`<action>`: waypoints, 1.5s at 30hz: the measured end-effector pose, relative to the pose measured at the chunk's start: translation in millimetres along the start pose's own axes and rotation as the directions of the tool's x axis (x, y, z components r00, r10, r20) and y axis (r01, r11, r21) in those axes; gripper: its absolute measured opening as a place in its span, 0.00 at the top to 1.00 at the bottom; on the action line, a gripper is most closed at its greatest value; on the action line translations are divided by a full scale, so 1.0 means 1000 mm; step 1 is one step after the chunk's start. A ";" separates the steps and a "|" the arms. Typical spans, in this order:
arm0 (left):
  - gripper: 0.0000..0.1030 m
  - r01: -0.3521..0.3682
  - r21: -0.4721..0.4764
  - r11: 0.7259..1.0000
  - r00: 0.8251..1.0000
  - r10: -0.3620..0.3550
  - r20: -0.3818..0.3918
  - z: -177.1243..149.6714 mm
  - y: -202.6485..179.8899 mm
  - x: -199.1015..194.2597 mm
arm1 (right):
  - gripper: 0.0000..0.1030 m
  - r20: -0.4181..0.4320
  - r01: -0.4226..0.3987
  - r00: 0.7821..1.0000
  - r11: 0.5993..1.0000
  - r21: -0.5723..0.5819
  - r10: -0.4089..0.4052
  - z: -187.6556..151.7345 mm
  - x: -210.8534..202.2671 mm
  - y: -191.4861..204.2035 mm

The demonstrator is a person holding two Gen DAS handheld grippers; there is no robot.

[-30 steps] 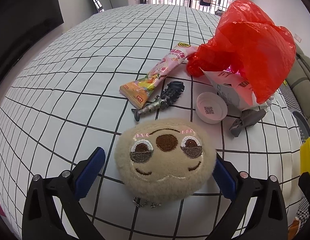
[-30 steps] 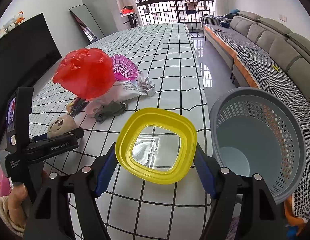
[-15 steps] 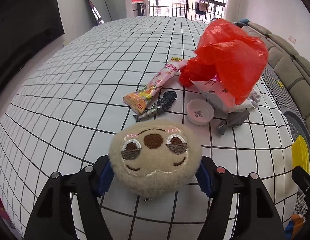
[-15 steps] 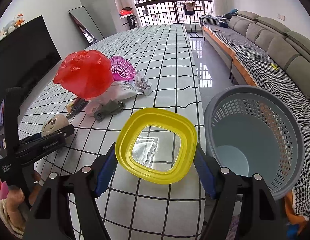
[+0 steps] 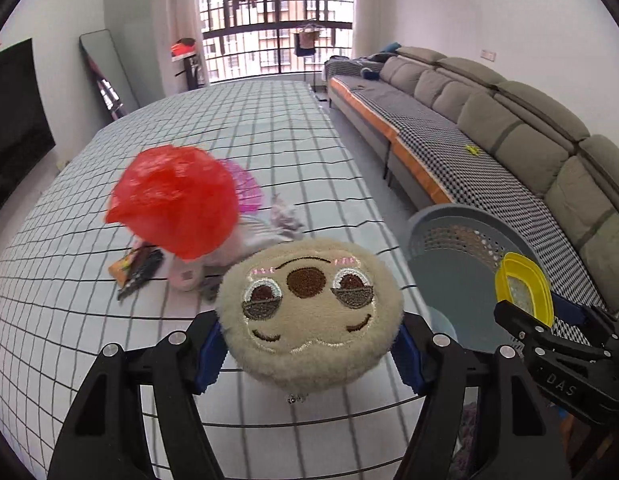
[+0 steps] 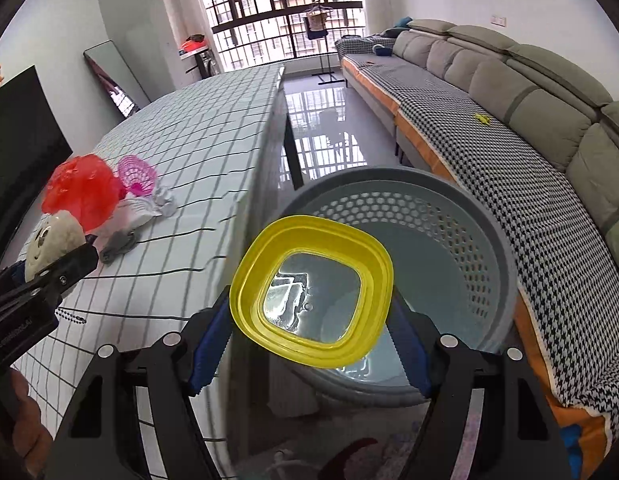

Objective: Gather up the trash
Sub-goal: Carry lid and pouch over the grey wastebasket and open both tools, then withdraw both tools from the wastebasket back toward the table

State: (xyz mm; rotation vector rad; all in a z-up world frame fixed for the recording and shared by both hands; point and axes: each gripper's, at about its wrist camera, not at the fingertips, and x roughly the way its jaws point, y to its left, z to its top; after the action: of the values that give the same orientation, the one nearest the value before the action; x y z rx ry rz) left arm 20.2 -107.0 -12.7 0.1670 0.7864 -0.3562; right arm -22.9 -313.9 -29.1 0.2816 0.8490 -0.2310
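Observation:
My left gripper is shut on a beige plush sloth face, held above the checked table near its right edge. My right gripper is shut on a yellow plastic lid and holds it over the near rim of the grey perforated basket on the floor. The basket and the lid also show in the left wrist view. The plush shows at the left of the right wrist view.
On the table lie a red plastic bag, a pink mesh basket, a snack wrapper, a white cup, crumpled paper and a grey scrap. A long sofa runs along the right.
Both grippers have swung right. The left lifted the plush off the table toward the basket. The right carried the yellow lid from over the table edge to over the basket.

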 end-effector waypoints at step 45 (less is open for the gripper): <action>0.14 0.073 0.061 0.995 0.991 -0.065 -0.113 0.008 -0.101 0.064 | 0.24 -0.023 0.004 1.000 0.993 0.116 -0.002 0.005 0.031 -0.108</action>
State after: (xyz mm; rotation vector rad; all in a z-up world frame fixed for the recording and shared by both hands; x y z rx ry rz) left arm 29.6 -219.4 -54.4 0.2226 0.8922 -0.4413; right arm -33.2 -420.0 -65.7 0.3922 0.8600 -0.2810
